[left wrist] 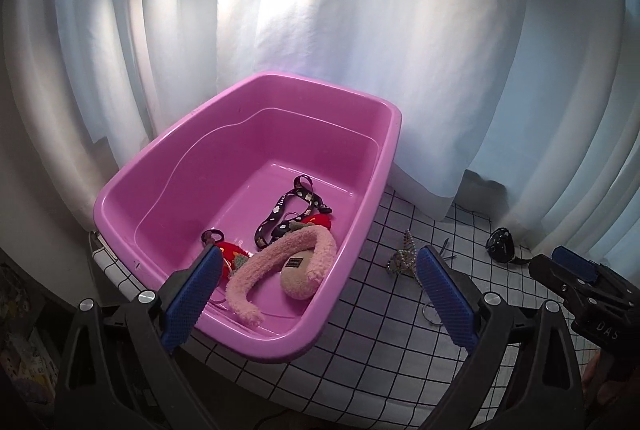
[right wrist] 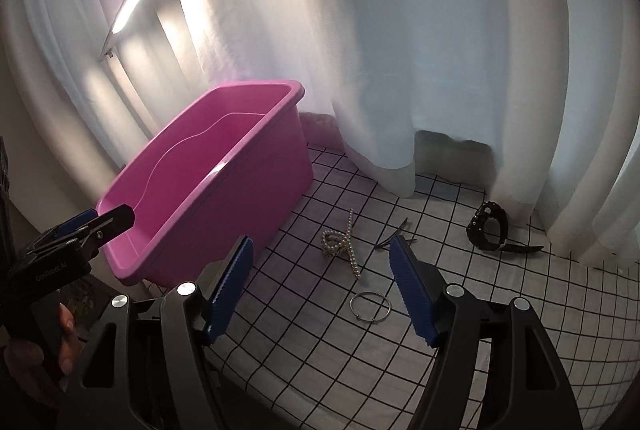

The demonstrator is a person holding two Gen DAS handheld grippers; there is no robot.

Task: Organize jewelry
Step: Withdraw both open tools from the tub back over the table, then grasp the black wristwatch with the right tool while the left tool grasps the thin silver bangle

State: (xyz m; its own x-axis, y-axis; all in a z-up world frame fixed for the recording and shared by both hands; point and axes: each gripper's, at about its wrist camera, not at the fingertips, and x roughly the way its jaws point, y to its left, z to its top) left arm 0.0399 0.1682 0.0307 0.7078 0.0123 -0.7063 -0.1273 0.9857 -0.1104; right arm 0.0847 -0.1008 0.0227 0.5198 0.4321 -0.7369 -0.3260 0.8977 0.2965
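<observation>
Evidently partway: both tools, left tool (left wrist: 316, 294) and right tool (right wrist: 320, 290), are spread and hold nothing. Nearest lies a metal ring (right wrist: 370, 307), then a pearl clip (right wrist: 342, 244), farther right a watch (right wrist: 488, 226); several pieces sit in the pink tub (left wrist: 384, 166) at left.

"GenRobot.AI" marks the left tongs (right wrist: 100, 220); "DAS" the right tongs (left wrist: 576, 266).

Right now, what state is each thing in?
Left tongs: open, empty, over the tub's near rim.
Right tongs: open, empty, above the cloth.
Pink tub: upright, holding a plush band, a strap and red pieces.
Pearl clip: lying on the cloth.
Metal ring: flat on the cloth.
Black watch: on its side, unfastened.
</observation>
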